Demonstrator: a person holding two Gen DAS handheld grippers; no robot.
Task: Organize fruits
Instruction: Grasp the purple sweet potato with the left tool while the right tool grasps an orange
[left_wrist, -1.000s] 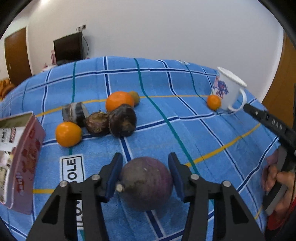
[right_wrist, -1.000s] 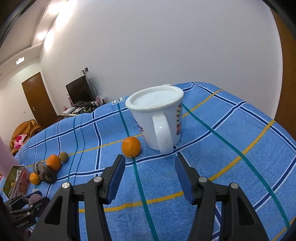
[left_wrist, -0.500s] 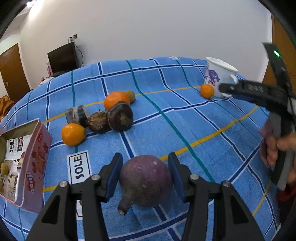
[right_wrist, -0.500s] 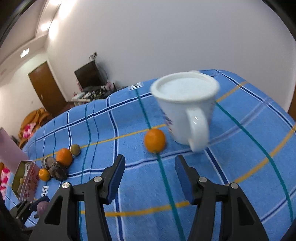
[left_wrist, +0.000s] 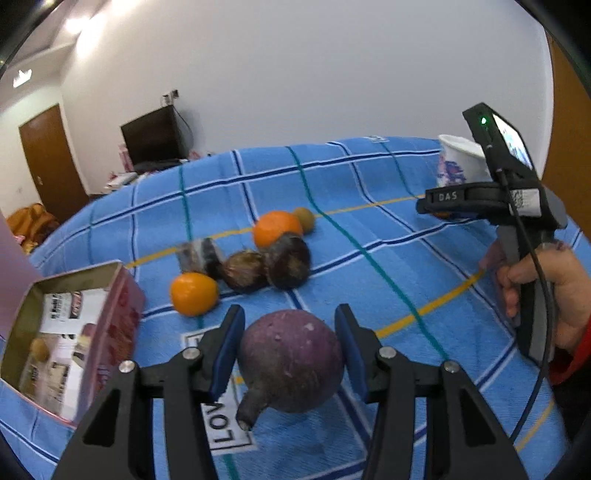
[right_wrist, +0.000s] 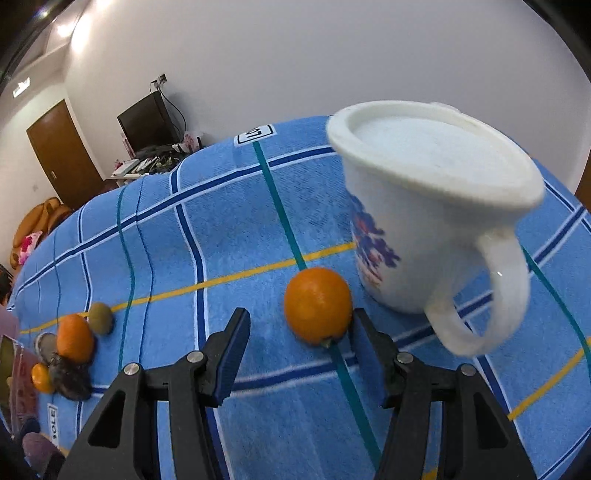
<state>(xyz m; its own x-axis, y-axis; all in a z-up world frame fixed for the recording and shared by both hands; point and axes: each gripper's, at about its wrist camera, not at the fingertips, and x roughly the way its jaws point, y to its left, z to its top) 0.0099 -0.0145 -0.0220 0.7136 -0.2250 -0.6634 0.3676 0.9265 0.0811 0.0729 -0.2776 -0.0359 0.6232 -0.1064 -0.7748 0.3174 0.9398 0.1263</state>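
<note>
At left on blue plaid cloth (left_wrist: 369, 192): open pink box (left_wrist: 122, 306), printed packets inside. Left gripper (left_wrist: 290, 350) clamps round purple fruit (left_wrist: 291, 362). Right gripper (right_wrist: 299, 354) jaws apart before smooth orange (right_wrist: 317, 304) beside lidded white mug (right_wrist: 424, 236).

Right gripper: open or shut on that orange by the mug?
Open: the right gripper fingers stand apart, the orange just ahead, ungripped.

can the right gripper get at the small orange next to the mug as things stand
Probably yes. The right gripper is open, and the small orange lies just ahead of its fingertips with nothing between. The mug stands close beside it, leaving tight clearance.
</note>
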